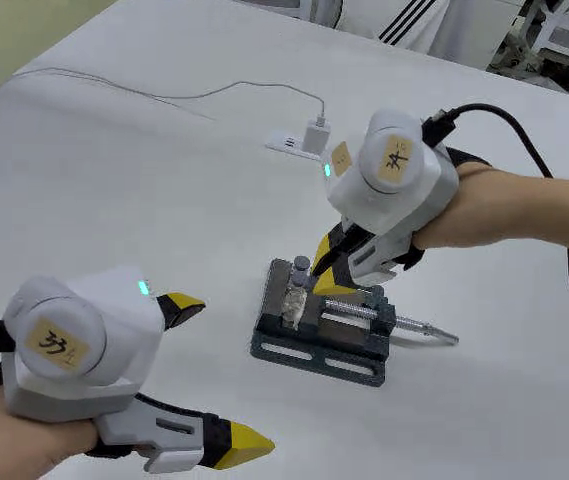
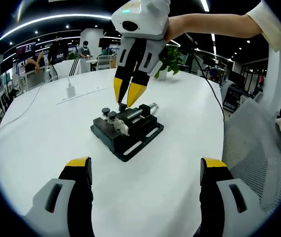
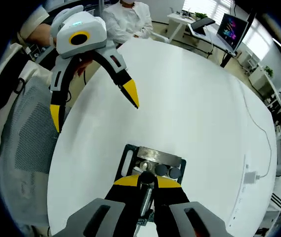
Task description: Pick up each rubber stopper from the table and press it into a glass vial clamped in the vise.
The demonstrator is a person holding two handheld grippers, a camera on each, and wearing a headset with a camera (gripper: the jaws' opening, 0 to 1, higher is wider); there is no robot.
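The right tool (image 1: 318, 276), its jaws drawn narrow about a dark rubber stopper (image 3: 146, 178), is poised at the far side of the vise (image 1: 309, 345), which stands mid-tabletop (image 1: 114, 190). Two further stoppers (image 3: 160, 170) cap glass vials (image 1: 291, 305) clamped in the vise. The left tool (image 1: 219, 372), jaws wide and holding nothing, hangs at the near left, well apart from the vise.

We're looking at a plain white tabletop (image 1: 114, 200). The left gripper (image 1: 222, 372) and right gripper (image 1: 322, 272) both wear white shells, black jaws and bright yellow tips, each with a small teal-green light and a tan label marked in black. The vise (image 1: 319, 350) reads dark grey, its screw silver. The rubber stopper (image 3: 146, 178) between the right gripper's yellow tips is dark grey.
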